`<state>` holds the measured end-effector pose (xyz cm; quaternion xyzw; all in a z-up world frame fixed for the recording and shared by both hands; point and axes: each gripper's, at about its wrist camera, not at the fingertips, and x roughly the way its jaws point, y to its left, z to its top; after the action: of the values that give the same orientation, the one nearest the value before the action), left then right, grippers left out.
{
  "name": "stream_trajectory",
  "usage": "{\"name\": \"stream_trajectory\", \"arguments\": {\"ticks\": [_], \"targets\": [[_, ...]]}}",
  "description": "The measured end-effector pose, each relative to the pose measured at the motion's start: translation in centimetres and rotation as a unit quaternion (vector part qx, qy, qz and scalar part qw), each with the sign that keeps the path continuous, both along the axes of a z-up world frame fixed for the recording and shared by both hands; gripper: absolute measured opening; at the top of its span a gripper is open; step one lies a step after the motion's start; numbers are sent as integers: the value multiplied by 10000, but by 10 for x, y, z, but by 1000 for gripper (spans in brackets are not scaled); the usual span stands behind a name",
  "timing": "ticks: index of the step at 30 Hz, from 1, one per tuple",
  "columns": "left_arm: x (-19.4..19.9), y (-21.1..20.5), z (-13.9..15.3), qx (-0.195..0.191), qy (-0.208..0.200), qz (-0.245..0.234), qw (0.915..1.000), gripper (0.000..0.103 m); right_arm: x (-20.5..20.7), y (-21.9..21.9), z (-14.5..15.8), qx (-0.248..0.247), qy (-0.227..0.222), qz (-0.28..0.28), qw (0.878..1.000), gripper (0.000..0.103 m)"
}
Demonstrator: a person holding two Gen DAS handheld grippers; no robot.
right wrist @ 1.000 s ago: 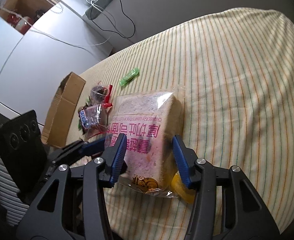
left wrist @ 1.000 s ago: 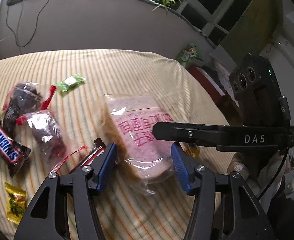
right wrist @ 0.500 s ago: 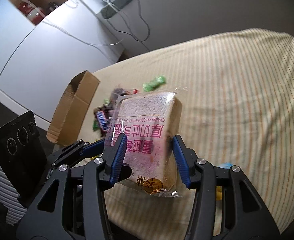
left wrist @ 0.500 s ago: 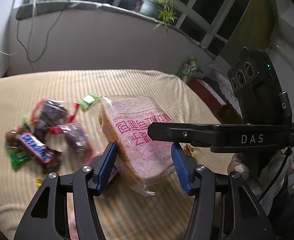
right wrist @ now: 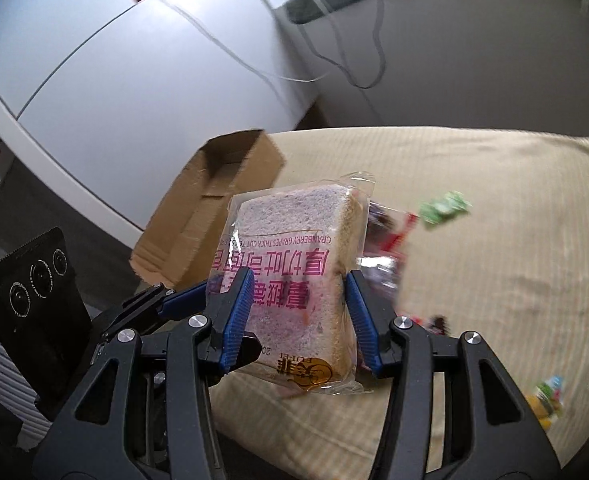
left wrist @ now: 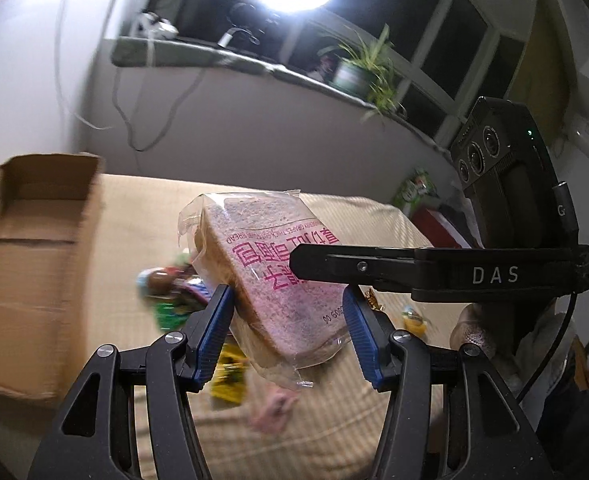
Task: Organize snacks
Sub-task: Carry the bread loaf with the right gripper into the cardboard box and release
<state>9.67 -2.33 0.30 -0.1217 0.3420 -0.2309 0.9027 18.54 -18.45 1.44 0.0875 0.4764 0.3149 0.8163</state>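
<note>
A clear bag of sliced cranberry bread with pink print (left wrist: 270,268) is held in the air above the striped cloth. My left gripper (left wrist: 288,312) is shut on its lower end, and my right gripper (right wrist: 298,300) is shut on the same bread bag (right wrist: 294,256) from the other side. The right gripper's finger crosses the left wrist view (left wrist: 374,266). An open cardboard box (left wrist: 34,248) lies on its side at the left, also in the right wrist view (right wrist: 210,208). Loose wrapped snacks (left wrist: 174,292) lie under the bag.
A green candy (right wrist: 444,208), red-wrapped packs (right wrist: 390,240) and a small yellow pack (right wrist: 544,402) lie on the striped cloth (right wrist: 494,280). A white cabinet (right wrist: 134,80) stands behind the box. A window sill with a potted plant (left wrist: 358,72) and cables runs along the back.
Both grippers have lifted the bread bag higher off the cloth and carried it toward the cardboard box, which now shows large in both views.
</note>
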Motion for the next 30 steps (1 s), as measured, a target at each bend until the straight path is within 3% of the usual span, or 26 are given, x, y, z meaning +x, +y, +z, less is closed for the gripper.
{"name": "stream_trajectory", "arguments": {"ticks": [16, 30], "targets": [[-13, 110, 3, 10, -89, 1145, 9934, 54, 11, 131, 4, 108, -7, 913, 9958, 51], [-3, 160, -16, 148, 150, 1628, 9864, 55, 30, 202, -22, -64, 182, 1354, 9906, 51]]}}
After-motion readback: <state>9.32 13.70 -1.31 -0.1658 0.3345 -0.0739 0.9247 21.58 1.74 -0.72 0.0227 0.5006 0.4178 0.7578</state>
